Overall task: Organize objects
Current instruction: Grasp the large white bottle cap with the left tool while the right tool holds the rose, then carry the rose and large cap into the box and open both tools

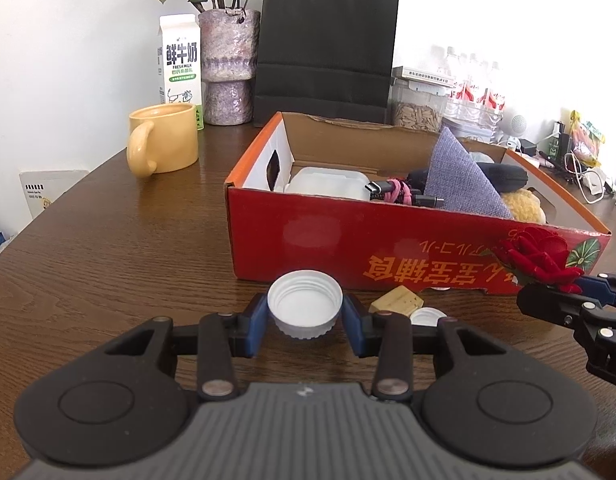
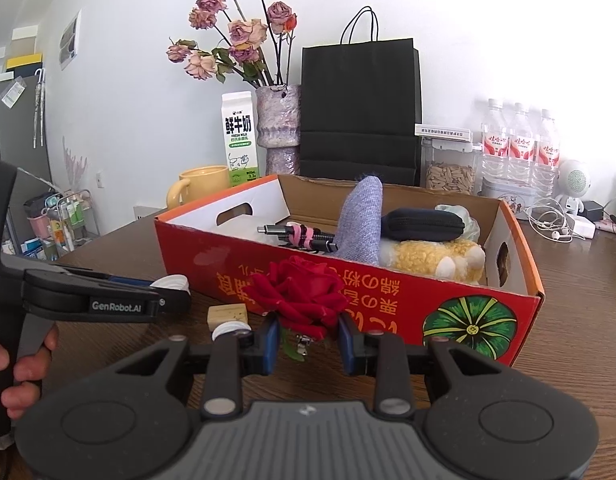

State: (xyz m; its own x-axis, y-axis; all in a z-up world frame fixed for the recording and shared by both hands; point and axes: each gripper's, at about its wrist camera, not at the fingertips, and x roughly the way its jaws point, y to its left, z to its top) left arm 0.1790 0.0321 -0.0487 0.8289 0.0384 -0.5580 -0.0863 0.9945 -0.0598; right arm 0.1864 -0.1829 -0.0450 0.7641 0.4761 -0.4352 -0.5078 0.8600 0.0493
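Note:
My left gripper (image 1: 305, 312) is shut on a white screw cap (image 1: 305, 305), its blue pads pressing both sides just in front of the red cardboard box (image 1: 348, 236). In the right wrist view my right gripper (image 2: 308, 336) is shut on a red fabric rose (image 2: 298, 296) by its base, held before the box's front wall (image 2: 388, 292). The rose (image 1: 542, 258) and right gripper (image 1: 568, 300) also show at the right edge of the left wrist view. A small wooden block (image 1: 397, 300) and a smaller white cap (image 1: 427, 315) lie on the table by the box. The box holds cables, a purple cloth, a black pouch and a yellow plush.
A yellow mug (image 1: 164, 142), milk carton (image 1: 180, 66), vase of dried roses (image 1: 228, 68) and black paper bag (image 1: 328, 48) stand behind the box. Water bottles (image 2: 516, 140), a seed jar (image 2: 450, 176) and cables (image 2: 556, 220) crowd the back right. A hand (image 2: 16, 364) grips the left tool.

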